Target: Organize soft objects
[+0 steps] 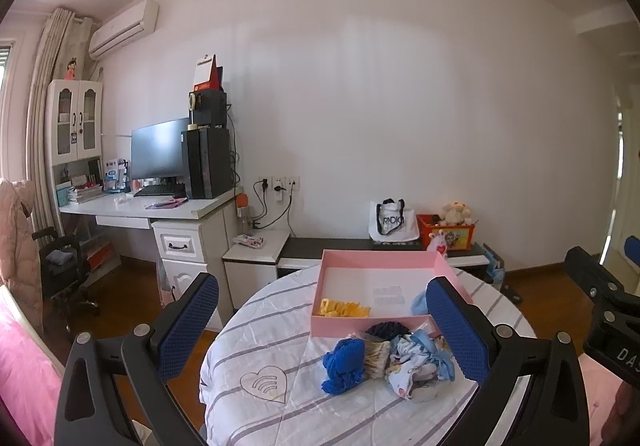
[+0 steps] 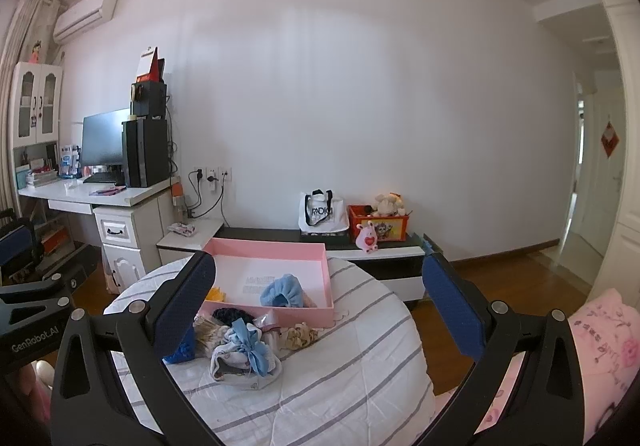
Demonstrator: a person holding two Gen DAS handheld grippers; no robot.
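Soft pile point(image 1: 394, 360) on table point(image 1: 280, 418), box point(image 1: 380, 262) behind.

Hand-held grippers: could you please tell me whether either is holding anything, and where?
Nothing is held: the left hand-held gripper and right hand-held gripper are both open.

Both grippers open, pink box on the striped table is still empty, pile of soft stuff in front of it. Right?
Not empty. The pink box already holds a light blue fluffy item and a yellow item; both wrist views show this. Left gripper and right gripper are open, pile in front.
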